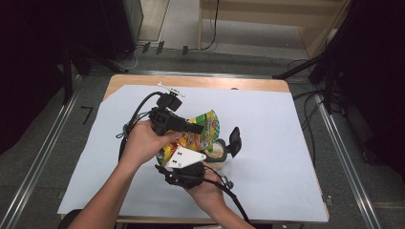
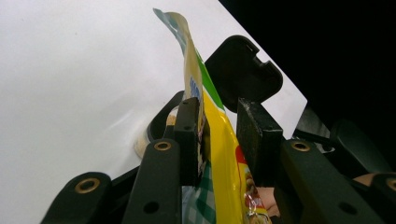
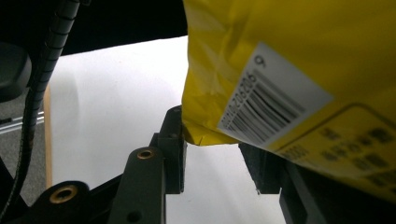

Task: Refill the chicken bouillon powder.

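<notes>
Near the counter's point(image 1: 267, 109) centre, a yellow snack bag point(image 1: 203, 131) stood tilted over an open jar point(image 1: 217, 151) at its 5 o'clock. The left gripper's point(image 1: 193, 128) part-open fingers point(image 2: 187, 133) pinched the bag; the right gripper's point(image 1: 165, 168) fingers point(image 3: 173, 154) stood part-open at the bag's bottom corner, grip unclear. A loose hold could spill the contents past the jar.

You have a yellow snack bag point(image 1: 193, 136) raised over the middle of the white sheet, tilted, its green-and-white top edge pointing to the far right. The front carries red and orange print; in the right gripper view its back point(image 3: 289, 70) is plain yellow with a white barcode label, and a creased bottom corner hangs low. In the left gripper view the bag point(image 2: 219, 154) stands edge-on. Just to its right, near the bag's lower side, your small round container point(image 1: 217, 153) sits on the sheet with pale contents, its black lid point(image 1: 235, 138) flipped up.
</notes>
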`<state>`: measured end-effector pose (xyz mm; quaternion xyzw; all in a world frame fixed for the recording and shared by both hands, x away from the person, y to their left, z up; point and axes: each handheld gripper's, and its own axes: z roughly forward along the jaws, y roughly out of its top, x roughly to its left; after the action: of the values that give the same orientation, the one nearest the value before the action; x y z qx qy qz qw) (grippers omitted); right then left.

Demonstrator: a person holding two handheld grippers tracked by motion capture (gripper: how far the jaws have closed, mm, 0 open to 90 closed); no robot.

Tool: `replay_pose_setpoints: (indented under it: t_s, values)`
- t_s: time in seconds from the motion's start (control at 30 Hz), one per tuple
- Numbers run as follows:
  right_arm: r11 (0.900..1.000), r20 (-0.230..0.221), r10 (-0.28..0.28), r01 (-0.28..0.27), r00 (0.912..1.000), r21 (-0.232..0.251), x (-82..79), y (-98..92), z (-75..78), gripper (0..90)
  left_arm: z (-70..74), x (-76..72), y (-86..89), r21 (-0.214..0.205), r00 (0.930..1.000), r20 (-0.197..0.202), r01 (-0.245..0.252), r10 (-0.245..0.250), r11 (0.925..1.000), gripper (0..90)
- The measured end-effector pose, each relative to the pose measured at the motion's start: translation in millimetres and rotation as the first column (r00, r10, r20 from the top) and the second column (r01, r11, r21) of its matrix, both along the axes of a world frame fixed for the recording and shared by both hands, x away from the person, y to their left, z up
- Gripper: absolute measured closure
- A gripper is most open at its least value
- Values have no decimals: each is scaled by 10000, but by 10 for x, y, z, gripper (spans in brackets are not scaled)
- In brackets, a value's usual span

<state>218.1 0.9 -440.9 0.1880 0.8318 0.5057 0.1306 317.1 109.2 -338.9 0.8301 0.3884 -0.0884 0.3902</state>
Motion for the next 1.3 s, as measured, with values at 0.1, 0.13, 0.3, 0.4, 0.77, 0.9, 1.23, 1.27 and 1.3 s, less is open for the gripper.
replay_pose_setpoints:
  t_s: [0.1, 0.13, 0.3, 0.4, 0.77, 0.9, 1.23, 1.27, 1.3]
  values:
    - [10000, -26, -7, 7, 10000, 8, -3, 3, -1, 637, -5, -2, -1, -22, 10000, -36, -1, 1, 10000, 707]
    - [10000, -34, -19, 20, 10000, 10, -5, 3, -1, 637, -6, -4, -2, -36, 10000, -55, -6, 6, 10000, 709]
    - [10000, 11, -46, 46, 10000, -70, -18, 19, -19, 638, -29, -1, 1, 193, 9998, -205, 45, -41, 9998, 720]
    - [10000, -16, -66, 66, 10000, -41, -28, 28, -30, 638, -29, -4, 4, 213, 9997, -231, 104, -99, 9997, 724]
    - [10000, 29, -64, 64, 10000, 7, -67, 46, -108, 625, -76, -3, -2, 555, 9982, -517, 332, -304, 9979, 756]
    - [10000, 67, -1, 1, 10000, -3, -73, 55, -155, 619, -106, 6, -9, 739, 9972, -635, 452, -405, 9962, 767]
    - [10000, -23, 21, -21, 10000, -71, -98, 72, -272, 605, -188, 32, -40, 943, 9945, -887, 637, -553, 9935, 789]
    - [10000, -25, 24, -24, 10000, -26, -99, 72, -281, 603, -192, 35, -41, 971, 9943, -896, 668, -581, 9930, 789]
    - [10000, -64, 25, -25, 10000, -4, -99, 70, -289, 602, -196, 35, -44, 975, 9942, -915, 653, -564, 9931, 790]
